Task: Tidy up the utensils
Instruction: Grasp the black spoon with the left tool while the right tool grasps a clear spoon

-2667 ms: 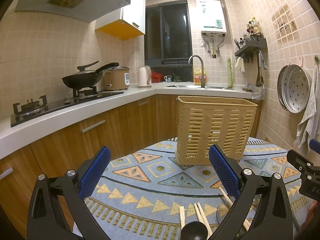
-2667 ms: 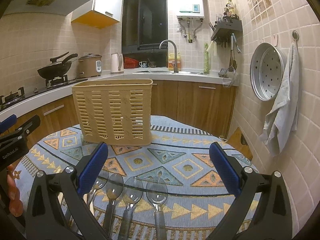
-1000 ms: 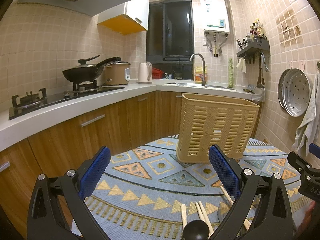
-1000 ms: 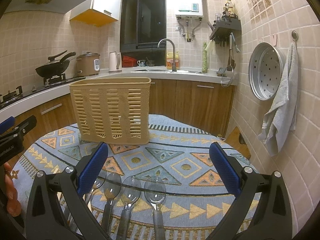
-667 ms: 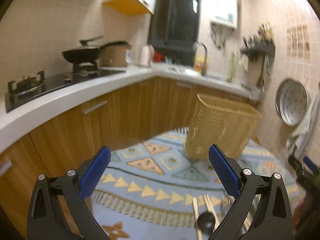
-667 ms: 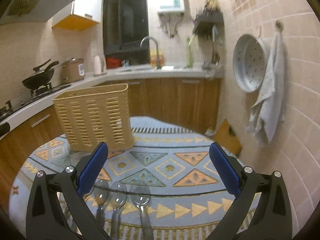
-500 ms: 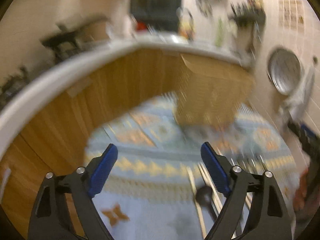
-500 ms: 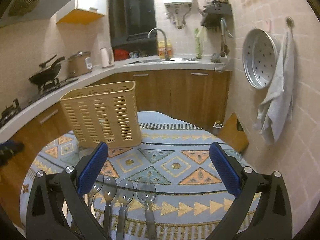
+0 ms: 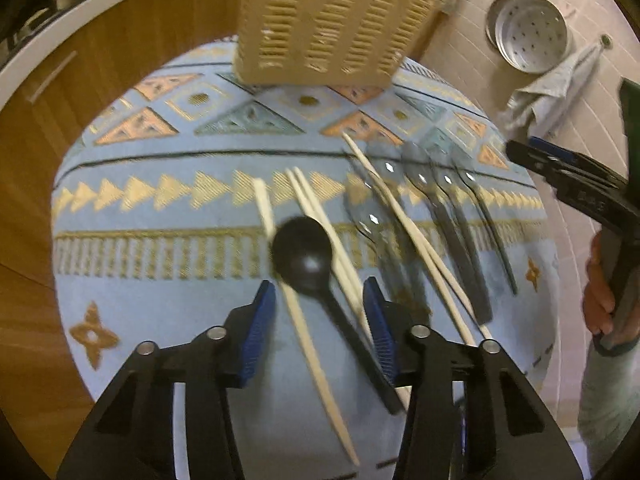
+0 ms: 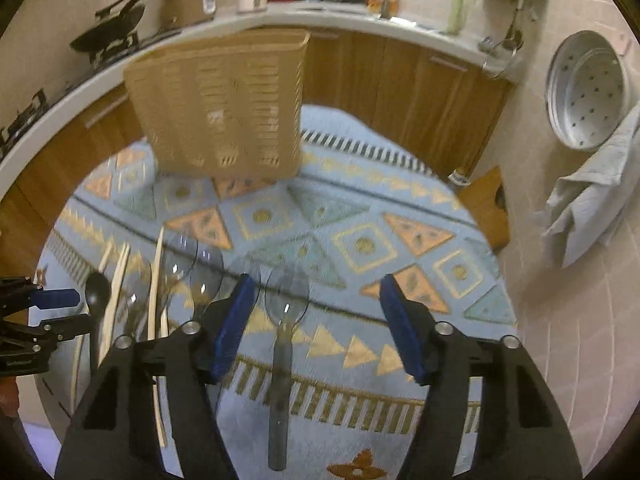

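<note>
We see a tan slotted basket [image 9: 328, 20] upright at the far edge of the patterned round table. Near side: black ladle [image 9: 304, 252] lying flat, bowl pointing far, handle running near-right. Pale chopsticks [image 9: 316, 216] lie loose on either side of it, one long pair crossing the clear spoons [image 9: 424, 184], which sit in a row to the right, bowls far.

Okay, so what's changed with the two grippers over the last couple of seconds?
Both tipped down toward the table. The left gripper narrowed its jaws and now straddles the black spoon handle and a chopstick, nothing gripped yet. The right gripper dropped over the clear spoon, still open. The utensils and the basket haven't moved.
</note>
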`<state>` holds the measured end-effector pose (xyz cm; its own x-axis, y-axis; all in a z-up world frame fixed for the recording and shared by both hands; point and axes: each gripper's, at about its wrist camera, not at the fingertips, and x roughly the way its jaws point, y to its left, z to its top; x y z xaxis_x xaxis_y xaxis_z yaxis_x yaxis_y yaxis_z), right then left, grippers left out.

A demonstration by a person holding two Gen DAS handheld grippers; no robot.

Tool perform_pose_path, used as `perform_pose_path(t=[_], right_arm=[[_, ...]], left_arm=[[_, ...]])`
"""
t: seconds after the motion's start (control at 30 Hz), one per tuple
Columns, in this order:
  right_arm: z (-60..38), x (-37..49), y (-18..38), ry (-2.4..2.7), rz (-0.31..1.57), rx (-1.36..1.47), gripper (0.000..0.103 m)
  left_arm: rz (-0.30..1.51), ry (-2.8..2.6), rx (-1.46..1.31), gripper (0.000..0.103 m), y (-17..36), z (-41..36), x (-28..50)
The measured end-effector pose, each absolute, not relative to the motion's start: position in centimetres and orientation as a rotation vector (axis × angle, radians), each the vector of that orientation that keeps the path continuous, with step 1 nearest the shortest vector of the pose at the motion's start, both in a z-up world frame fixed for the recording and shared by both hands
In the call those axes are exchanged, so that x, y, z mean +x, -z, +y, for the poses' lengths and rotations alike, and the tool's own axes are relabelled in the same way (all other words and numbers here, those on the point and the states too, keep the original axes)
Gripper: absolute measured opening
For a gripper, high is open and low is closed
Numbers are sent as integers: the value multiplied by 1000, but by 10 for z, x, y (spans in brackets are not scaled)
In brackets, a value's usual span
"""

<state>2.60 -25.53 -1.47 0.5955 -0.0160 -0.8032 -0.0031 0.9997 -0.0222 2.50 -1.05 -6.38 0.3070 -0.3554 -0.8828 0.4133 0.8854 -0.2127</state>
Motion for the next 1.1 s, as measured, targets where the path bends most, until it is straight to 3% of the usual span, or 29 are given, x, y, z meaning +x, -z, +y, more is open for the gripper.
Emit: perform_pose_path(t=[0.27,0.33,0.43,0.5,0.57,0.73,0.9,1.1], right_arm=[[-264,27,30,-16,960,31,59],[-269,29,33,-21,967,52,59],[-272,31,36,-19,971,60,59],[-274,32,36,-21,969,67,59],[-275,31,37,-21,966,68,59],[-278,31,43,-19,973,71,59],[-281,33,45,-29,977,83,59],[-283,47,43,-43,1007,103,59]], left_arm=[[1180,456,45,26,66,-11,28],[1173,445,43,26,62,-8,27],[1166,400,60,41,60,-6,33],[1167,392,51,41,59,-9,38],[1165,379,52,47,59,-15,43],[1144,299,159,47,65,-36,52],[1146,296,174,37,62,-44,55],[1127,325,163,35,60,-45,55]])
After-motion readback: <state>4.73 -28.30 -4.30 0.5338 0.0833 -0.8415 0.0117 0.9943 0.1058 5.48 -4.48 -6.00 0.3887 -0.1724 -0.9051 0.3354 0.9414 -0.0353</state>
